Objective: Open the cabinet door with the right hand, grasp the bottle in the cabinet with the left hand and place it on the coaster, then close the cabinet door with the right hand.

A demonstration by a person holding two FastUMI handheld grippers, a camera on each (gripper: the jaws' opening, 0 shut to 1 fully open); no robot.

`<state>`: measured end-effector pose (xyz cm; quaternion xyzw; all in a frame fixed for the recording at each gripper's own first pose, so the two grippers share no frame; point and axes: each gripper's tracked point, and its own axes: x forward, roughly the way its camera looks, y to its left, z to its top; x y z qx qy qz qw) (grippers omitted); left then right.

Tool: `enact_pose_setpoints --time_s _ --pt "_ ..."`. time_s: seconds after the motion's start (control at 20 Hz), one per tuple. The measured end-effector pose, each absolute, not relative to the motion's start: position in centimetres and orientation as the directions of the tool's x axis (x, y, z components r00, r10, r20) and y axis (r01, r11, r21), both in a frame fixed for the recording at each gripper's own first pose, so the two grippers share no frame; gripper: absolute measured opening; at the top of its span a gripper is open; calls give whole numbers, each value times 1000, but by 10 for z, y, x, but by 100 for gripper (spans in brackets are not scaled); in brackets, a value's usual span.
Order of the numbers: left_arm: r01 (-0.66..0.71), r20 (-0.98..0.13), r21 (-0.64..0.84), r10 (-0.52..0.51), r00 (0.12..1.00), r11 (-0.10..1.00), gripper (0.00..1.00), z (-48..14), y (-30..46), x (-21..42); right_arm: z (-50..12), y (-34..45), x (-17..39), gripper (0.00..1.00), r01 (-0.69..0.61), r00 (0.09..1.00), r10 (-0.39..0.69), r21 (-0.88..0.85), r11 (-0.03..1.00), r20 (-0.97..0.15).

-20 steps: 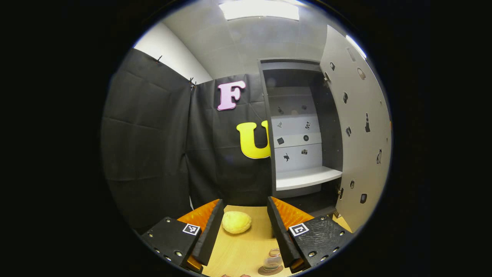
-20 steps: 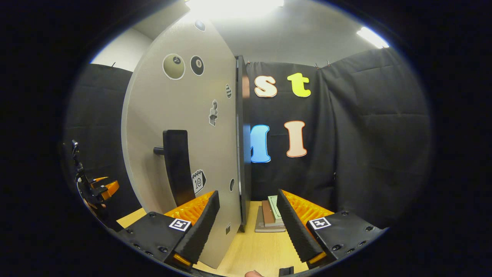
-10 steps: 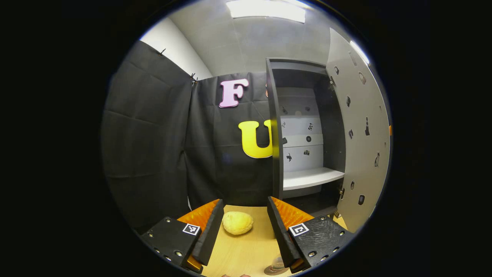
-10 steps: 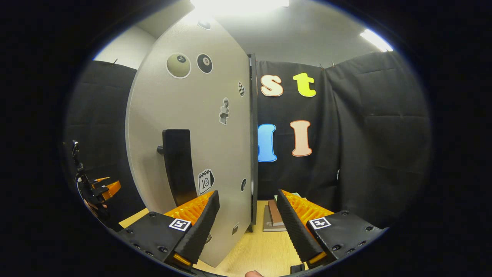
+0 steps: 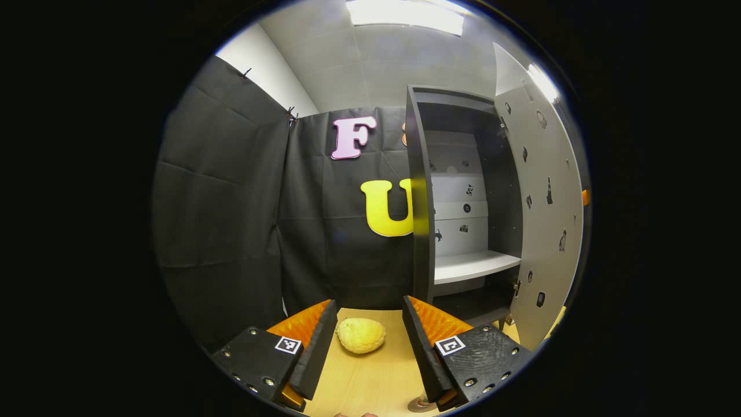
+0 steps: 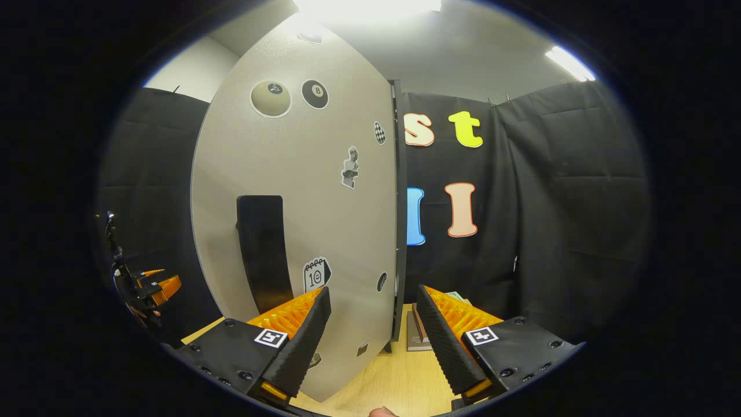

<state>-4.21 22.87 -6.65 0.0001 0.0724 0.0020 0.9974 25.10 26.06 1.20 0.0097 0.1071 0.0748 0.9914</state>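
My left claw [image 5: 366, 341] hangs spread and empty over the bench [image 5: 370, 379], a lemon [image 5: 361, 335] ahead of it. My right claw [image 6: 370, 339] is spread too, just beside the half-open cabinet door [image 6: 301, 220]. The coaster [image 5: 418, 404] peeks out at the bench's near edge.

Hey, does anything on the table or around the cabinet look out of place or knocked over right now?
Nothing looks spilled, tipped or damaged. The cabinet door stands partly open, which fits the task at this stage. A yellow lemon-like fruit lies loose on the table ahead of the open left gripper; it has no part in the job but sits harmlessly.
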Motion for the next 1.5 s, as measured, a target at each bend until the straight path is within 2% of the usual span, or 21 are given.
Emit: enact_pose_setpoints --time_s 0.1,0.15,0.2,0.35,0.4,0.45,0.55,0.6,0.8,0.9,0.95,1.0,1.5 --pt "-2 -146 -2 2 989 1000 68 -67 236 -44 12 269 255 89 -147 966 152 41 988 -208" --pt "0 -145 -6 0 989 1000 63 -68 237 -43 11 273 257 89 -148 966 154 45 988 -206" --pt "2 -143 -11 -3 990 1000 68 -67 240 -44 11 277 258 89 -149 966 156 47 988 -205" --pt "6 -139 -14 -8 990 1000 68 -66 248 -41 9 294 262 89 -160 965 168 55 986 -200" --pt "9 -138 -15 -11 990 1000 68 -66 247 -42 8 299 264 95 -164 965 173 59 985 -198" --pt "11 -138 -17 -13 990 1000 66 -66 247 -42 7 305 267 95 -168 964 177 62 984 -197" --pt "11 -139 -13 -13 990 1000 68 -67 251 -42 6 316 273 96 -176 964 185 65 982 -193" --pt "9 -138 -10 -10 990 1000 66 -68 253 -42 6 322 276 96 -181 963 190 66 981 -190" --pt "0 -140 -8 -1 990 1000 68 -70 276 -43 2 351 294 96 -210 957 223 86 974 -185" --pt "-9 -142 -2 9 990 1000 66 -72 283 -42 -2 366 302 96 -227 954 240 88 970 -181" --pt "-15 -143 0 15 990 1000 66 -73 288 -42 -5 374 306 92 -237 952 249 85 968 -179" --pt "-21 -145 2 21 989 1000 66 -73 292 -43 -7 381 310 97 -247 949 258 82 966 -182" --pt "-45 -182 -20 41 982 999 66 -84 296 -43 -11 429 345 97 -302 940 306 53 952 -150"
